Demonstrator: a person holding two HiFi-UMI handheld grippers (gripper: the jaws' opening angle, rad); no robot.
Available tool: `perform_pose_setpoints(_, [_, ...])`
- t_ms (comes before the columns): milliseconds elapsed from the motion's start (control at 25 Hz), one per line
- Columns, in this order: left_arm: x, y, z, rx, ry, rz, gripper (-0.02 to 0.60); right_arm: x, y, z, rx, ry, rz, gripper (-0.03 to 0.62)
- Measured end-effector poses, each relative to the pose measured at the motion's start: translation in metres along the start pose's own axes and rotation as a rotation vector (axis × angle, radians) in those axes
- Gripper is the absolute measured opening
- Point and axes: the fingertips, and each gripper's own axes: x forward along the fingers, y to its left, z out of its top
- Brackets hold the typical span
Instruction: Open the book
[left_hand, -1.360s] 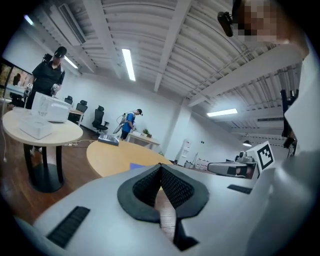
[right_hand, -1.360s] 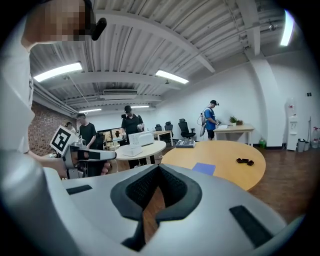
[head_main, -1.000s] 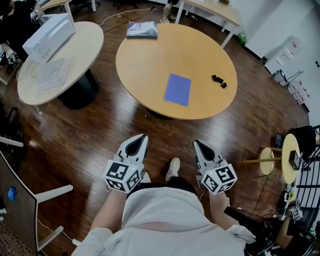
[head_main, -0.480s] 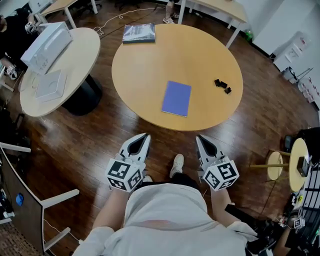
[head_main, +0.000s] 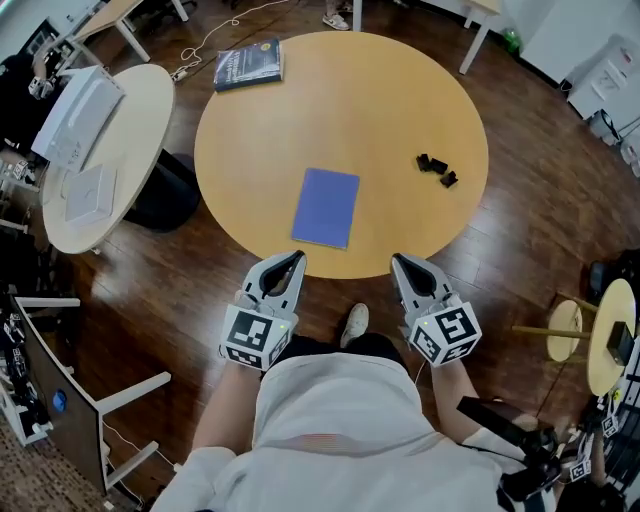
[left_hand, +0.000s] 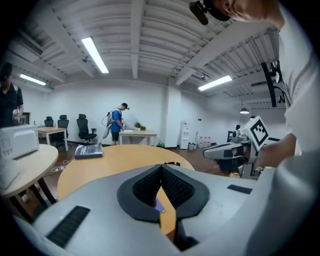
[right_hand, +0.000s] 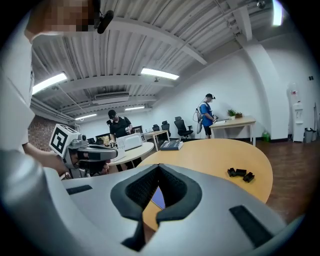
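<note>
While the book (head_main: 326, 207) lies beyond, left gripper (head_main: 298, 257) and right gripper (head_main: 397, 259) hover closed.

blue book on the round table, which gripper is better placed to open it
Left, probably. The flat blue book lies on the round wooden table just ahead of the left gripper; the right gripper sits farther aside. Both are shut and empty.

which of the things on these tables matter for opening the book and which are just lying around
For the job: thin blue-violet book, shut, on the round wooden table; left gripper; right gripper.
Lying about: dark-covered book at the far edge; small black blocks; white box on the pale side table.
</note>
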Motion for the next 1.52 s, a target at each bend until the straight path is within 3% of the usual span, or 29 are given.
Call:
perform_pose_setpoints(200, [0.028, 0.002, -0.009, -0.087, 0.037, -0.027, 0.011, 0.012, -0.023, -0.016, 0.064, 0.029, 0.0, -0.003])
perform_pose_setpoints(320, [0.036, 0.012, -0.017, -0.097, 0.078, -0.055, 0.011, 0.016, -0.024, -0.023, 0.096, 0.038, -0.024, -0.003])
perform_pose_setpoints(520, [0.076, 0.01, -0.061, -0.117, 0.186, -0.206, 0.011, 0.018, -0.035, -0.031, 0.131, 0.06, -0.077, -0.003])
perform_pose_setpoints(760, [0.118, 0.002, -0.139, 0.109, 0.415, -0.281, 0.025, 0.016, -0.031, -0.058, 0.171, 0.108, -0.123, -0.003])
perform_pose_setpoints(920, [0.142, -0.012, -0.184, 0.233, 0.533, -0.325, 0.068, 0.014, -0.033, -0.07, 0.193, 0.125, -0.139, -0.003])
perform_pose_setpoints(1080, [0.16, -0.02, -0.202, 0.329, 0.577, -0.326, 0.094, 0.013, -0.036, -0.075, 0.202, 0.136, -0.147, -0.003])
perform_pose_setpoints(1280, [0.171, -0.028, -0.214, 0.521, 0.588, -0.307, 0.094, 0.008, -0.042, -0.081, 0.211, 0.156, -0.156, -0.003])
perform_pose_setpoints(1520, [0.177, -0.027, -0.225, 0.576, 0.623, -0.294, 0.094, 0.009, -0.048, -0.081, 0.213, 0.16, -0.154, -0.003])
